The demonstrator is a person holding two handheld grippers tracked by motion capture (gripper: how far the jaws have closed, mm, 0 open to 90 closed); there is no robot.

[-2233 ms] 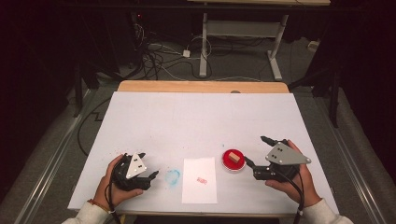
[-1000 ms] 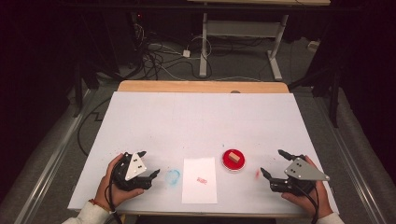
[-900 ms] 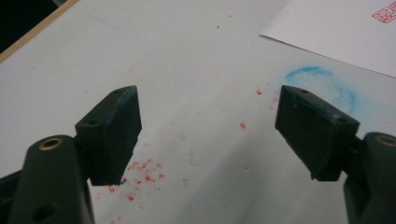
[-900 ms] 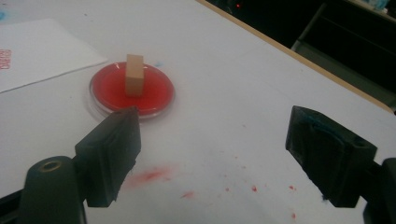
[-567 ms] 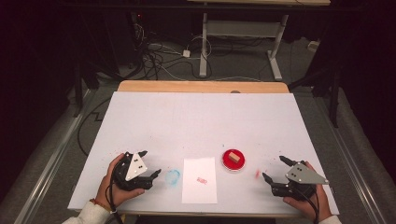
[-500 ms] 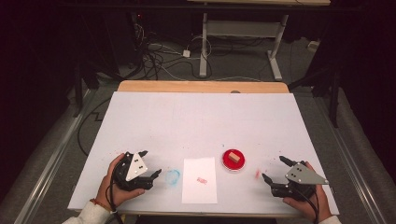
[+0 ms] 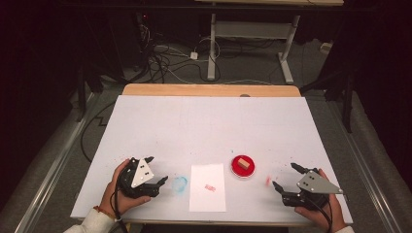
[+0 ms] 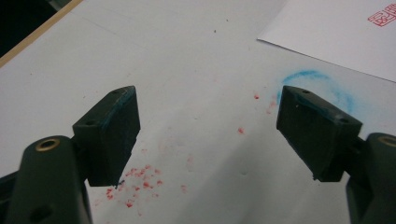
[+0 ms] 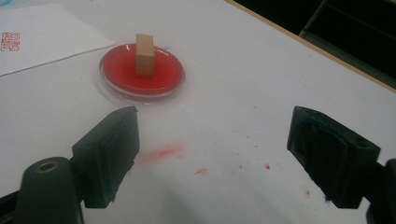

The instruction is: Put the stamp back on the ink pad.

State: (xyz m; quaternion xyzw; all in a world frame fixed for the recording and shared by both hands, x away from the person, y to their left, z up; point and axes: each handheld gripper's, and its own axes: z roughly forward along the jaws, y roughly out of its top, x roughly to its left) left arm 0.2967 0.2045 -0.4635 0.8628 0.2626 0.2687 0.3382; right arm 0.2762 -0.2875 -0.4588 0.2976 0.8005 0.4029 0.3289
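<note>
A small wooden stamp block (image 7: 244,164) (image 9: 144,54) stands upright in a round red ink pad (image 7: 243,167) (image 9: 140,73). Left of the pad lies a white sheet of paper (image 7: 208,187) (image 9: 42,35) bearing a red stamp print (image 7: 210,188) (image 9: 9,41) (image 8: 384,14). My right gripper (image 7: 287,177) (image 9: 212,154) rests open near the front right corner, well to the right of the pad, nothing between its jaws. My left gripper (image 7: 156,170) (image 8: 208,133) sits open at the front left, its jaws empty, beside a blue ring smear (image 7: 180,184) (image 8: 314,84).
The white table top (image 7: 209,126) carries red ink specks (image 8: 137,186) (image 9: 161,151) near both grippers. A wooden strip (image 7: 209,90) runs along the far edge. Cables and a desk frame (image 7: 214,43) lie on the floor beyond.
My right gripper has drawn back from the ink pad toward the front right corner, leaving the stamp block standing in the pad. The left gripper has stayed put.
</note>
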